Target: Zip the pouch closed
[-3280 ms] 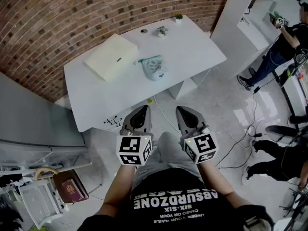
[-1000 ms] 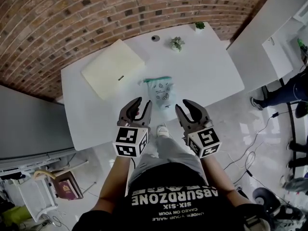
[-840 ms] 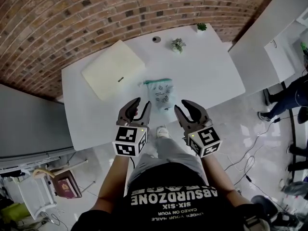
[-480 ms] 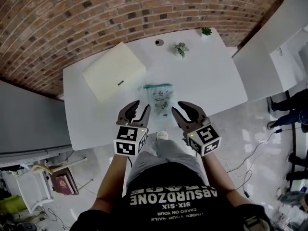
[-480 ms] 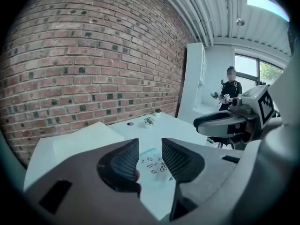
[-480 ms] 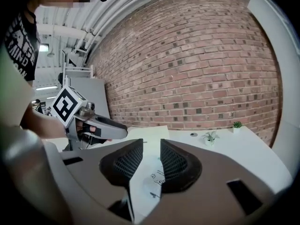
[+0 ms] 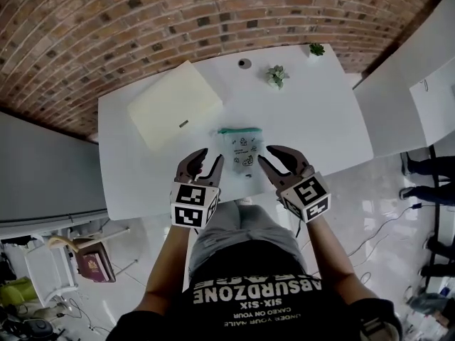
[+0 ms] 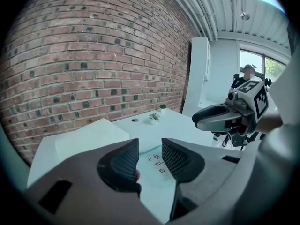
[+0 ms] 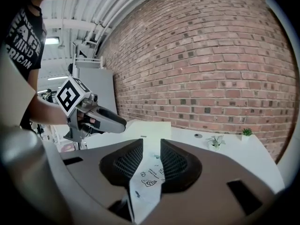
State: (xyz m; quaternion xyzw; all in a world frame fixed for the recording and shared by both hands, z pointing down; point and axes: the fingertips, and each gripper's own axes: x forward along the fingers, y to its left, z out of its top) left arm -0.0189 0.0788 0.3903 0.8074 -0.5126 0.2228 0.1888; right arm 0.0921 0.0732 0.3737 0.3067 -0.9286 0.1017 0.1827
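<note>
A pale translucent pouch (image 7: 242, 150) with small printed pictures and a teal zip edge at its far end lies flat on the white table (image 7: 313, 119), near its front edge. My left gripper (image 7: 207, 159) hovers just left of the pouch, open and holding nothing. My right gripper (image 7: 272, 155) hovers just right of it, also open and holding nothing. In the left gripper view the pouch (image 8: 155, 159) shows beyond the gap of the left gripper (image 8: 150, 149). In the right gripper view the pouch (image 9: 149, 177) lies beyond the parted jaws of the right gripper (image 9: 151, 156).
A flat cream box (image 7: 174, 105) lies on the table at the back left. Two small potted plants (image 7: 276, 75) (image 7: 316, 49) and a small round object (image 7: 244, 63) stand near the far edge. A brick wall (image 7: 142, 20) runs behind the table.
The person has stepped up to the table. Both grippers have moved forward and down, and now flank the pouch's near end over the table's front edge.
</note>
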